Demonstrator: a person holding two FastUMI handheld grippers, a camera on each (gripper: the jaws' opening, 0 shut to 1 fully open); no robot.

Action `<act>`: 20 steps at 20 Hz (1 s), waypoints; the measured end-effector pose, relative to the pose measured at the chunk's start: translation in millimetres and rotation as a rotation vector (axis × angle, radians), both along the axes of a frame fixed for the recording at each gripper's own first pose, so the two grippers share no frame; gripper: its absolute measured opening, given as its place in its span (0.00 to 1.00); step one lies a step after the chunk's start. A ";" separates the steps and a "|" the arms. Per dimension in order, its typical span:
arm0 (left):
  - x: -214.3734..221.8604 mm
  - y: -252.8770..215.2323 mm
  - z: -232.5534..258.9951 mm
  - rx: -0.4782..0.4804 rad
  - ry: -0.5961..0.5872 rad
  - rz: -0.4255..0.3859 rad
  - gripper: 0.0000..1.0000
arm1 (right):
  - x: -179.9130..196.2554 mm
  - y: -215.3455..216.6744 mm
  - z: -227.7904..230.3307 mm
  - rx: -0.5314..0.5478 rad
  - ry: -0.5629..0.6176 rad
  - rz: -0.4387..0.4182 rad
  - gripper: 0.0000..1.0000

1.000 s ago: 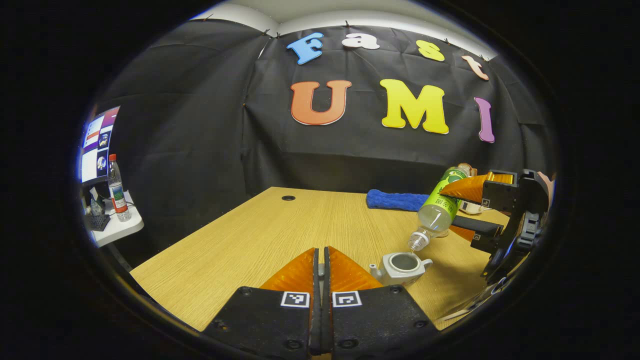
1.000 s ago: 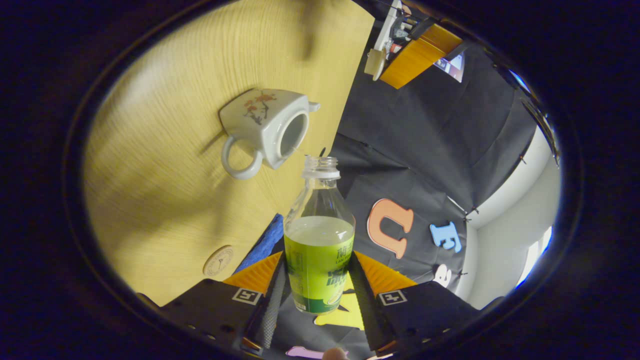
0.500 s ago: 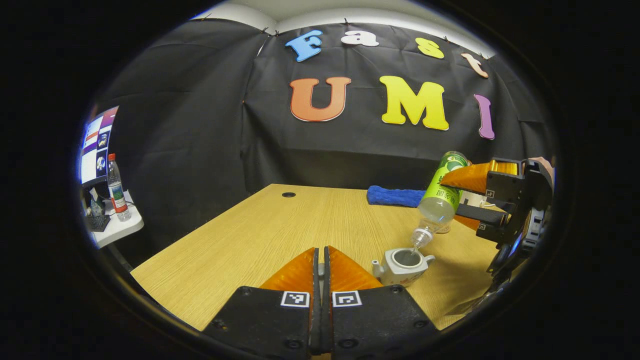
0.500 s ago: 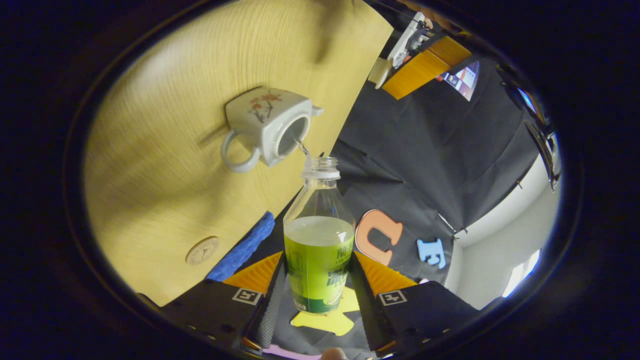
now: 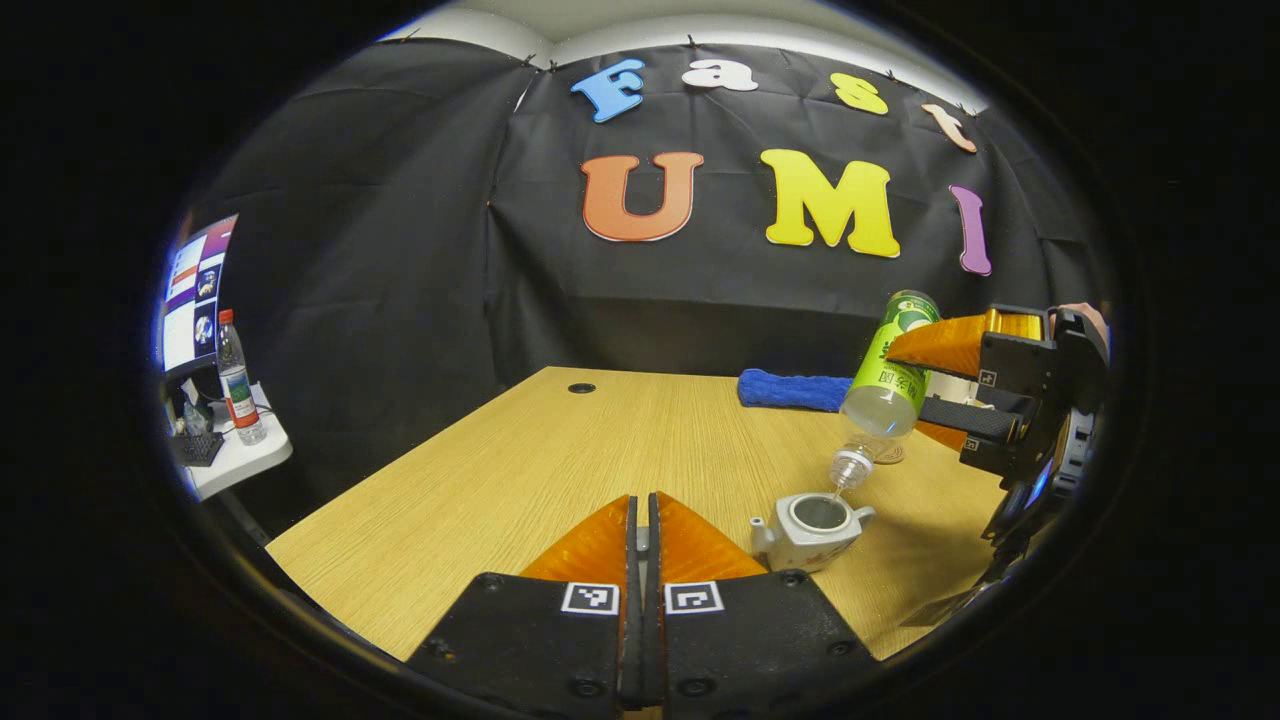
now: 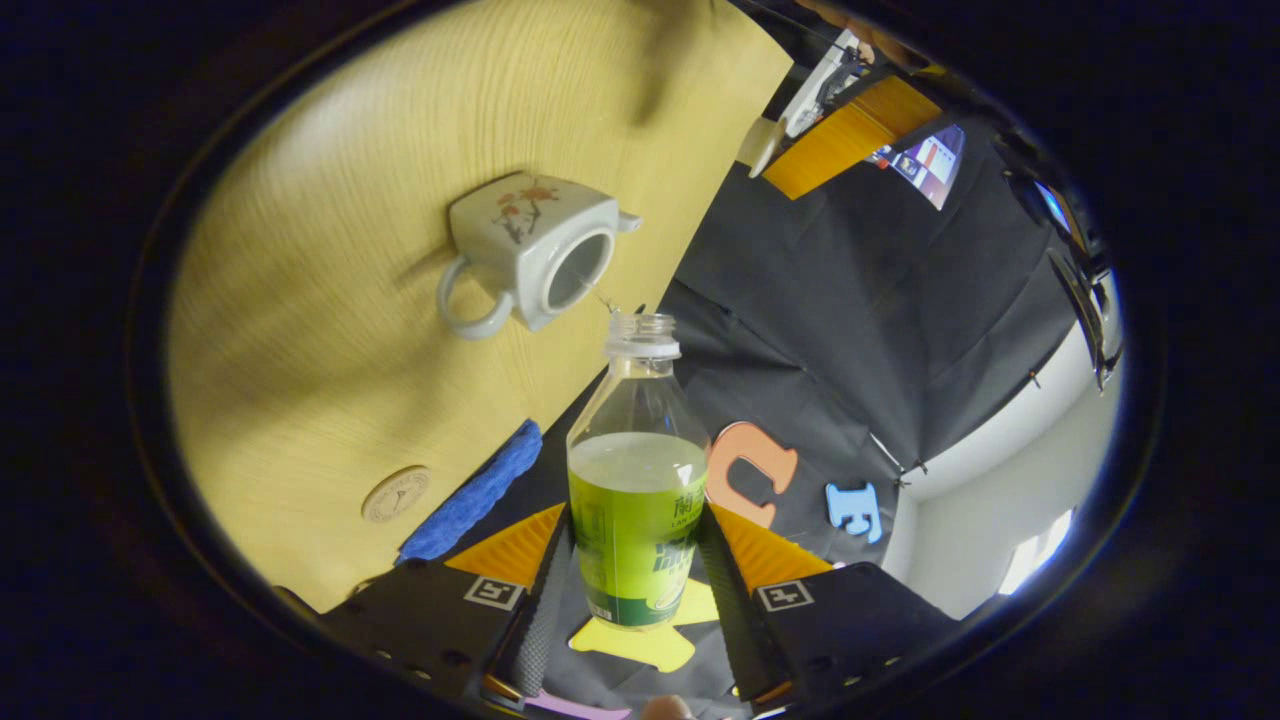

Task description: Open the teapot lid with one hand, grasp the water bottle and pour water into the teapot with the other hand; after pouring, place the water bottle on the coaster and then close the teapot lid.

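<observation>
1. Tipping neck-down over the open teapot (image 5: 812,528) on the bench (image 5: 560,470): bottle (image 5: 889,378), pinched by both fingers of the right tool (image 6: 636,560).
2. Pressed together: left tool (image 5: 645,540), on what, cannot tell.
3. Seen in the right gripper view: coaster (image 6: 396,494) beside a blue cloth (image 6: 470,492), thin water stream, lid (image 6: 760,143) in the far tool.
4. Lifted slightly higher than half a second ago.

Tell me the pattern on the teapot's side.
A red blossom sprig on the white teapot, seen best in the right gripper view.
</observation>
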State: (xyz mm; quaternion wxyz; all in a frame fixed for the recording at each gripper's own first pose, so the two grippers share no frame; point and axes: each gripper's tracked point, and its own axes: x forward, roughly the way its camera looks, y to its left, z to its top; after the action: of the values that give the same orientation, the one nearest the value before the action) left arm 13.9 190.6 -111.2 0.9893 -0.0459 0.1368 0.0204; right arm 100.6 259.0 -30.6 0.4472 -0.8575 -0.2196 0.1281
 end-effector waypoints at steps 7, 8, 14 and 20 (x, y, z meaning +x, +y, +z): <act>-0.1 2.1 -1.3 0.002 0.002 0.006 0.03 | -2.3 -0.8 -3.3 0.009 0.005 0.005 0.70; -0.3 2.9 -1.5 0.001 0.003 0.007 0.03 | -2.5 0.2 -2.4 0.016 0.009 0.005 0.69; -0.9 8.0 -2.7 -0.005 0.005 0.023 0.03 | -2.5 -2.8 -14.8 0.132 0.130 -0.015 0.70; 0.8 6.1 0.9 -0.003 -0.004 0.023 0.03 | 1.1 -23.9 -24.3 0.403 0.342 -0.099 0.70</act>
State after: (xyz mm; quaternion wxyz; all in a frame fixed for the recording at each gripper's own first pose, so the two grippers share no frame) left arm 14.7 196.8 -110.4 0.9892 -0.0491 0.1342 0.0313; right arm 101.7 235.1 -54.9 0.6452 -0.7268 -0.1195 0.2029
